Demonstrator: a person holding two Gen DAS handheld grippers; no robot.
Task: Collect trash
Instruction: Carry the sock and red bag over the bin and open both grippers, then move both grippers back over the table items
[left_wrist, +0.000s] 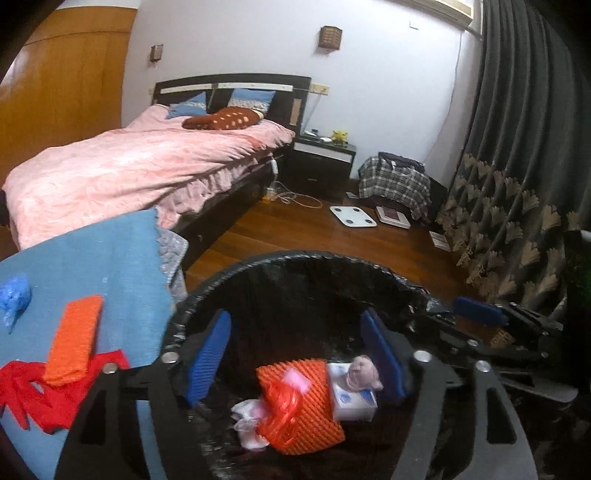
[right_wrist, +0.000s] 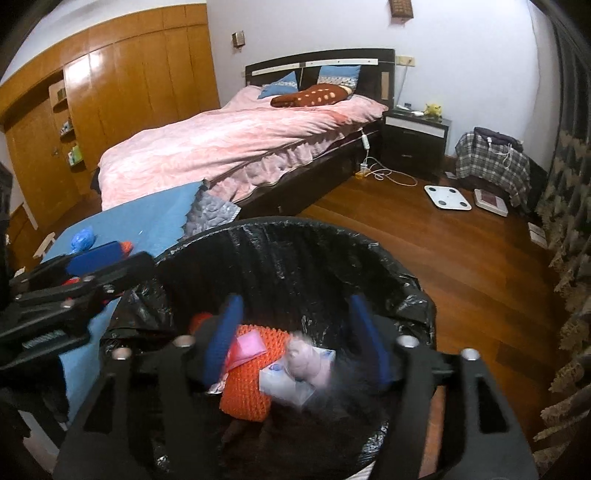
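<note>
A bin lined with a black bag (left_wrist: 295, 258) (right_wrist: 314, 229) stands below both grippers. Inside lie an orange foam net (left_wrist: 306, 406) (right_wrist: 255, 376), a white tissue pack (left_wrist: 354, 402) (right_wrist: 284, 384), a pinkish crumpled lump (left_wrist: 364, 373) (right_wrist: 304, 356) and red plastic. My left gripper (left_wrist: 299, 362) is open and empty over the bin. My right gripper (right_wrist: 295, 343) is open over the bin, with the pinkish lump blurred between its fingers. On the blue cloth (left_wrist: 92, 258) lie an orange foam piece (left_wrist: 74, 339), a red net (left_wrist: 33, 395) and a blue wad (left_wrist: 14, 295) (right_wrist: 83, 238).
A bed with a pink cover (left_wrist: 129, 162) (right_wrist: 240, 136) stands behind the blue cloth. A nightstand (left_wrist: 321, 158), a plaid-covered item (left_wrist: 395, 181), a white scale (left_wrist: 352, 216) and a dark curtain (left_wrist: 517, 147) lie beyond on the wooden floor (right_wrist: 443, 251).
</note>
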